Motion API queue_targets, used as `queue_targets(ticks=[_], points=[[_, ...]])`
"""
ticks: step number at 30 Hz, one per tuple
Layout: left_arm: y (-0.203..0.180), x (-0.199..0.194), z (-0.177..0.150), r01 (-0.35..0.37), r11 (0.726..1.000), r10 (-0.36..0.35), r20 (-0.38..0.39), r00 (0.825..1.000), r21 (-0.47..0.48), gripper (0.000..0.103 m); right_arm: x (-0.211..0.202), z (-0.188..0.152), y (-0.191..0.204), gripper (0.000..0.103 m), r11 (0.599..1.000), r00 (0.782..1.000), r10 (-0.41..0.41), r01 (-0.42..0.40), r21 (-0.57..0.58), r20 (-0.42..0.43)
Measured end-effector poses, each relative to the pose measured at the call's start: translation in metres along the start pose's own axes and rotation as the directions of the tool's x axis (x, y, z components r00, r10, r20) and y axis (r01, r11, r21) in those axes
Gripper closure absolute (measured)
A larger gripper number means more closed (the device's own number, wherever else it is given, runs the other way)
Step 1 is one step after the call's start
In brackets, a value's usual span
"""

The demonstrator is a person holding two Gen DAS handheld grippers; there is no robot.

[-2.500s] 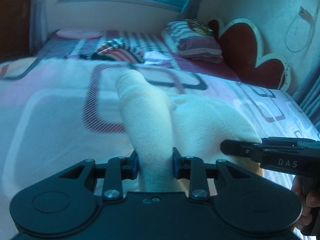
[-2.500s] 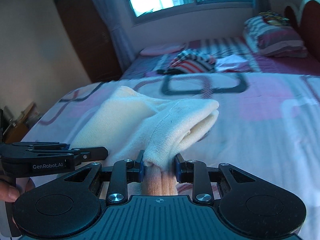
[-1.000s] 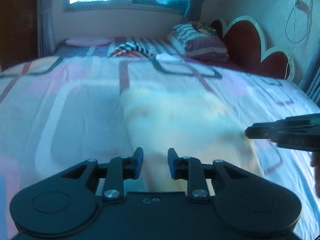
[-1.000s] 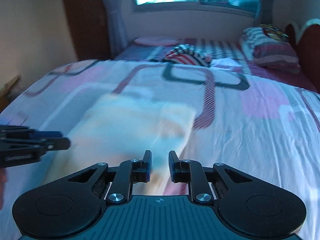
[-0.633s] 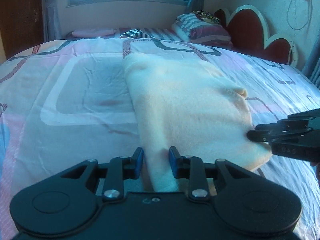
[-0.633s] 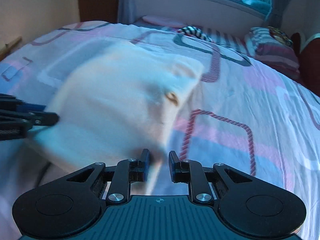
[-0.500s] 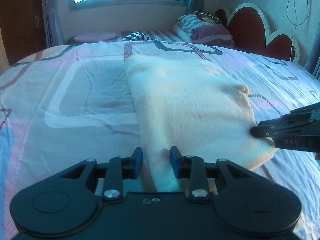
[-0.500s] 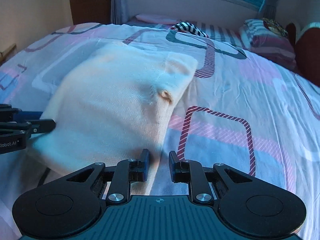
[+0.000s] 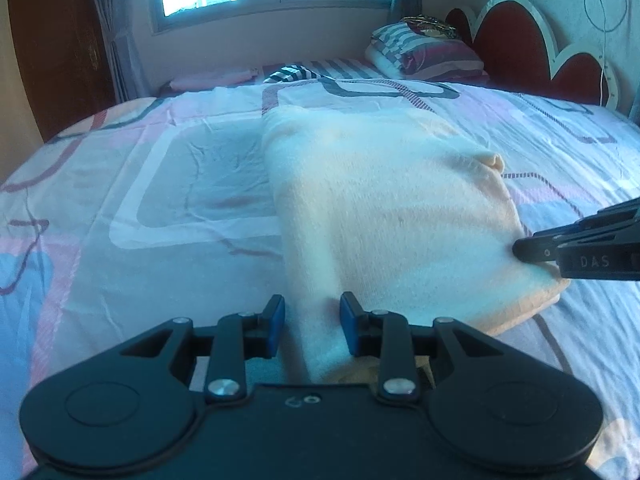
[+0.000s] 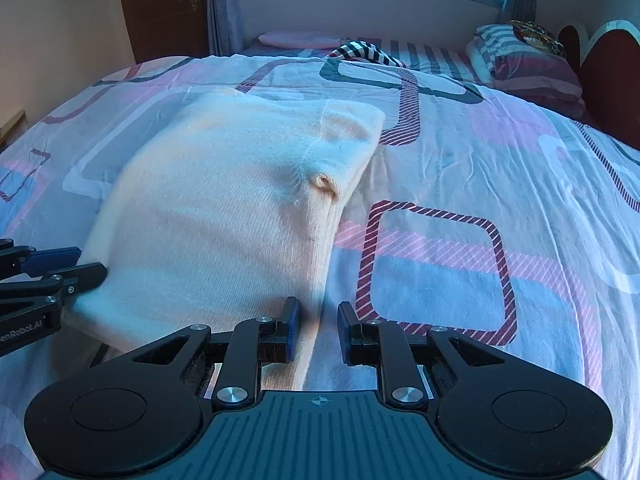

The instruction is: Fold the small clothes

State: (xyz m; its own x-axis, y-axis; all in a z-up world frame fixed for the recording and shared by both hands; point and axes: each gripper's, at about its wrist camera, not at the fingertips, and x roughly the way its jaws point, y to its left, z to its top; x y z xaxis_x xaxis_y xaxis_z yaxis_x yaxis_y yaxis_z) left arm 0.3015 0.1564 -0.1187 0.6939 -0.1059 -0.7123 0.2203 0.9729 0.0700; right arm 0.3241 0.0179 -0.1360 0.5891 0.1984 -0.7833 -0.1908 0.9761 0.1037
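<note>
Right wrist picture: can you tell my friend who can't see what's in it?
A folded cream garment lies flat on a patterned bedsheet. The right tongs are open at its near right corner, and the left tongs sit at its left edge. Pillows lie beyond.

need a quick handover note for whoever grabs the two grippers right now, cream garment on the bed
Left gripper: open, near-left corner of the cream garment between its pads, not clamped.
Right gripper: open, at the near-right edge of the garment; cloth lies by its left pad only.
Garment: lying folded in a flat rectangle on the patterned bedsheet, with a small pucker near its right edge.
Done: the fold looks laid down and both grippers let go.
Left: probably smooth the pucker, maybe one more fold. A striped garment lies at the far end of the bed, perhaps next.
</note>
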Motion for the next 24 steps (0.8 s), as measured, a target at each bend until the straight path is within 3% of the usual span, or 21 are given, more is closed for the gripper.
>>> queue_targets(ticks=[3,8,13,19,20,22,23,24], points=[[-0.006,-0.002,0.000,-0.028,0.999,0.028,0.000,1.000,0.024,0.073,0.000,-0.003,0.001,0.085,1.000,1.000,-0.004,0.004,-0.002,0.008],[-0.002,-0.024,0.000,-0.045,0.998,0.042,-0.061,0.997,-0.042,0.071,-0.015,-0.010,0.001,0.084,1.000,0.999,0.023,-0.023,0.005,-0.022],[-0.011,-0.098,-0.042,-0.003,0.997,0.002,-0.016,1.000,-0.071,0.072,-0.087,-0.058,0.009,0.084,0.996,0.996,0.084,-0.085,0.014,0.026],[-0.027,-0.200,-0.085,0.019,0.988,-0.005,0.092,0.996,-0.155,0.073,-0.192,-0.117,0.016,0.084,0.996,0.987,0.070,-0.077,0.044,0.143],[-0.030,-0.217,-0.089,0.021,0.987,-0.003,0.113,0.994,-0.162,0.069,-0.210,-0.123,0.020,0.084,0.996,0.984,0.062,-0.071,0.046,0.168],[-0.038,-0.252,-0.097,0.015,0.984,0.015,0.172,0.985,-0.175,0.047,-0.246,-0.134,0.026,0.084,0.997,0.973,0.046,-0.059,0.052,0.226],[-0.042,-0.268,-0.100,-0.002,0.984,0.038,0.203,0.978,-0.177,0.010,-0.262,-0.138,0.029,0.077,0.997,0.968,0.026,-0.042,0.059,0.249],[-0.045,-0.283,-0.102,-0.022,0.984,0.065,0.244,0.967,-0.176,0.003,-0.277,-0.142,0.032,0.062,0.997,0.963,-0.002,-0.018,0.070,0.268]])
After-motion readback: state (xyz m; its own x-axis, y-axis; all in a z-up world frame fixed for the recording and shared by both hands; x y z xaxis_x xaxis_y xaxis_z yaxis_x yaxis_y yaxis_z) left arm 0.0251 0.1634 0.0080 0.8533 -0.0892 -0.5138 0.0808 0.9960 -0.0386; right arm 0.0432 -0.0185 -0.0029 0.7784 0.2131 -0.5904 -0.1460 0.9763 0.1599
